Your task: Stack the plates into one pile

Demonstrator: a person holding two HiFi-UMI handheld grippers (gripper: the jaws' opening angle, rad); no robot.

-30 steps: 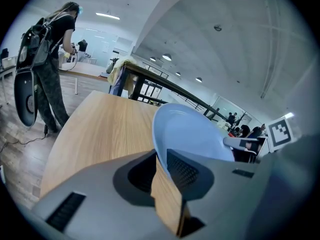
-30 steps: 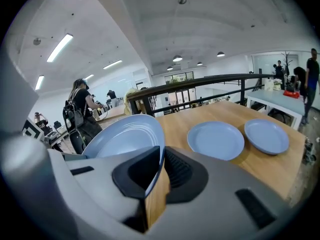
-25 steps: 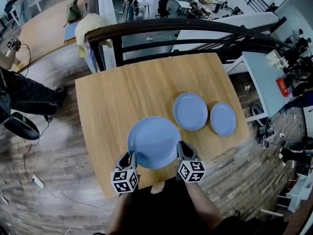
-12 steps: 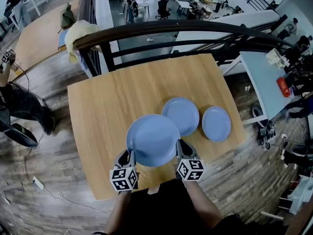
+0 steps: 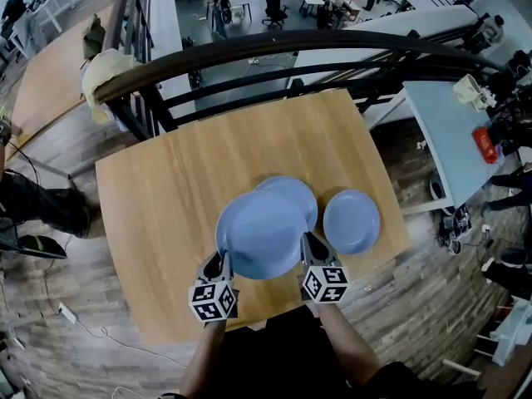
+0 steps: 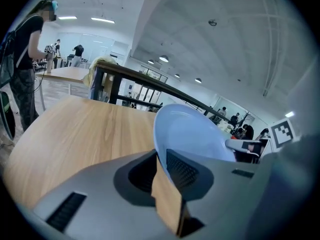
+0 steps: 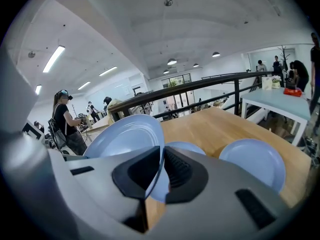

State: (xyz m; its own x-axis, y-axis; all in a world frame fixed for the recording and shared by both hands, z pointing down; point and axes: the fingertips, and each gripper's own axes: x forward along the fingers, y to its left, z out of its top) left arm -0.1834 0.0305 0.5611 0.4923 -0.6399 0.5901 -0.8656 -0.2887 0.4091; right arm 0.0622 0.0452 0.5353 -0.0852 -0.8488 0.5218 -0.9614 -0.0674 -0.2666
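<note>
You hold the large plate by opposite rims, left gripper and right gripper each clamped on its thin edge, partly over the medium plate on the table, small plate beside it; either shallow pinch slipping could drop it and chip both.

The large plate is showing a plain, soft blue, and the middle plate and the small plate are wearing the same unpatterned blue. The desk is showing honey-coloured wood grain. The left claw and the right claw are showing grey bodies with black pads, each bearing black-and-white square markers. The railing is standing out in black, and the floor is showing grey-brown planks.
</note>
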